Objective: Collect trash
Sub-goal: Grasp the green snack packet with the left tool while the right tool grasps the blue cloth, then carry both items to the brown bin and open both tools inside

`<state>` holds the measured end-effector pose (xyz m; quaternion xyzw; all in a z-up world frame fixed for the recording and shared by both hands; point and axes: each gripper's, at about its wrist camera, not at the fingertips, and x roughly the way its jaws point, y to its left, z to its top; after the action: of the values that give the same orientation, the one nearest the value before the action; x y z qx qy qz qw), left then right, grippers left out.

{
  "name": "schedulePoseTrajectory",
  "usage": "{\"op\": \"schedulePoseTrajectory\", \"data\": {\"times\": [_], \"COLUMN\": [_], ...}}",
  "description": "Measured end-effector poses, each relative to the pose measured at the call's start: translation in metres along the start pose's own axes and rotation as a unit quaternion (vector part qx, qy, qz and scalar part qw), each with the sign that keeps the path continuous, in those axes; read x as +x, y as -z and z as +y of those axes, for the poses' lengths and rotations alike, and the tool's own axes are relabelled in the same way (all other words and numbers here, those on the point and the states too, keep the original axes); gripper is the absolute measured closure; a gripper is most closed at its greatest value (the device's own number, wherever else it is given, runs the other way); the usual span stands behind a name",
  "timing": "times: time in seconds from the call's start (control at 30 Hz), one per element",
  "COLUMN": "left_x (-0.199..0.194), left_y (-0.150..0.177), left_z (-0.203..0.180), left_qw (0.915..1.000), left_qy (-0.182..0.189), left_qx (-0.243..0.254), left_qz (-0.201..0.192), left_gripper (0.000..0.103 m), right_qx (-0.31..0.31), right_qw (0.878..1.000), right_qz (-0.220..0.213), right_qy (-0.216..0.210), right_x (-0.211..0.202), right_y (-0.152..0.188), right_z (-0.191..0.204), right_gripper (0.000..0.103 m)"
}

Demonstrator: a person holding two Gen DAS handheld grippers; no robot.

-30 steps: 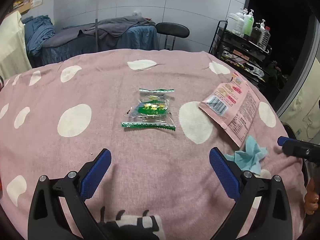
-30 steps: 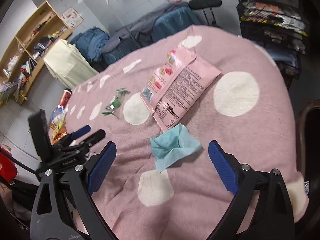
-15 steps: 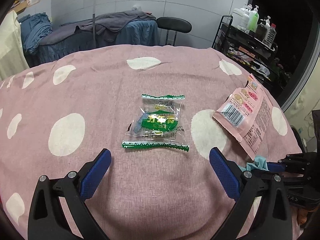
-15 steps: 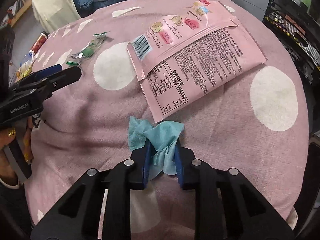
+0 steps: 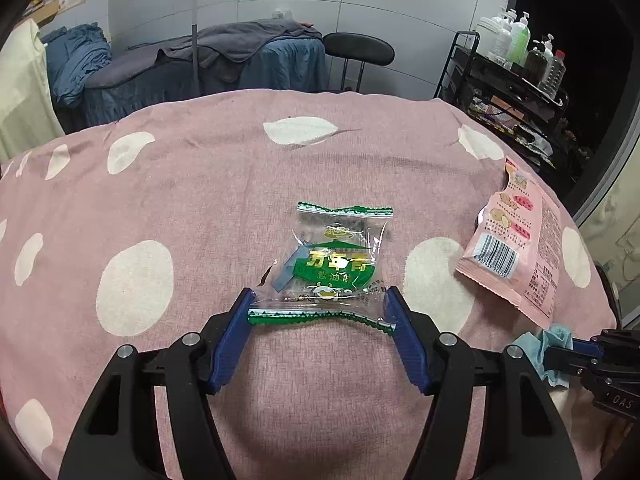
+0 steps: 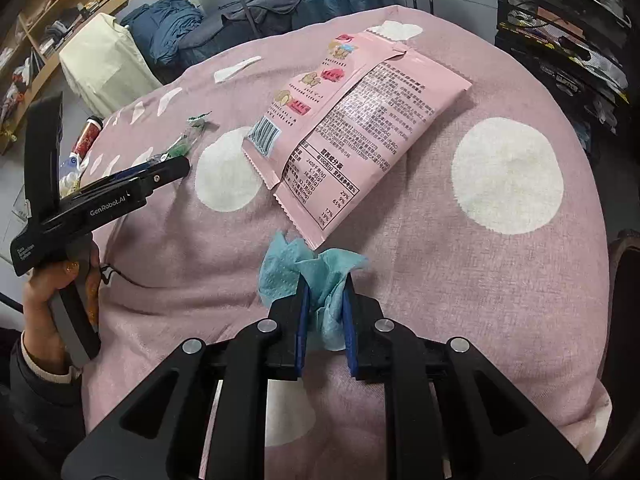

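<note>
A clear green-printed snack wrapper (image 5: 336, 268) lies on the pink polka-dot cloth (image 5: 200, 200). My left gripper (image 5: 320, 312) has its jaws partly closed around the wrapper's near edge, pads touching both ends, and the edge bows. My right gripper (image 6: 324, 304) is shut on a crumpled blue tissue (image 6: 316, 276), which also shows in the left wrist view (image 5: 548, 344). A large pink snack bag (image 6: 360, 120) lies flat just beyond the tissue; it also shows in the left wrist view (image 5: 516, 240).
The cloth-covered round table drops off at the right and near edges. A black shelf cart with bottles (image 5: 516, 64) stands at the right. A black chair (image 5: 356, 48) and a covered bed (image 5: 200, 64) stand behind the table. A red can (image 6: 88, 136) sits past the table's left edge.
My left gripper moved forward to the green wrapper and narrowed its jaws onto its near edge. My right gripper closed on the blue tissue and holds it.
</note>
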<state>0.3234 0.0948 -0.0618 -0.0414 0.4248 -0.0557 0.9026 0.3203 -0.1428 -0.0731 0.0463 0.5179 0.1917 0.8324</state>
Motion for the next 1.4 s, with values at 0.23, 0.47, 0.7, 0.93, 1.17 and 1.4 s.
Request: {"op": "schedulePoseTrajectory", "data": {"times": [0.23,0.47,0.7,0.93,1.17,1.4], "left_x": [-0.016,-0.050,-0.086,-0.100,-0.103,-0.103], "left_y": [0.008,0.023,0.043,0.061,0.077,0.088], "left_z": [-0.005,-0.019,-0.062,-0.120,-0.181,-0.233], "left_qw": [0.9997,0.9969,0.9918,0.9839,0.9729,0.9635], "left_qy": [0.018,0.053,0.095,0.151,0.205,0.237], "left_qx": [-0.002,-0.015,0.006,0.037,0.078,0.109], "left_qz": [-0.019,-0.056,-0.086,-0.089,-0.074,-0.061], "left_gripper": [0.047,0.047,0.047,0.047,0.047,0.047], "right_qx": [0.028,0.051,0.075,0.101,0.147,0.185], "right_qw": [0.999,0.996,0.989,0.981,0.968,0.957], "right_qz": [-0.017,-0.064,-0.120,-0.167,-0.195,-0.194], "right_qy": [-0.027,-0.040,-0.033,0.005,0.059,0.110], "right_x": [-0.021,-0.054,-0.090,-0.126,-0.155,-0.167], "right_y": [0.017,0.039,0.063,0.094,0.129,0.160], "right_z": [-0.013,-0.025,-0.044,-0.079,-0.128,-0.173], "right_gripper": [0.087,0.087,0.087,0.087,0.087,0.087]}}
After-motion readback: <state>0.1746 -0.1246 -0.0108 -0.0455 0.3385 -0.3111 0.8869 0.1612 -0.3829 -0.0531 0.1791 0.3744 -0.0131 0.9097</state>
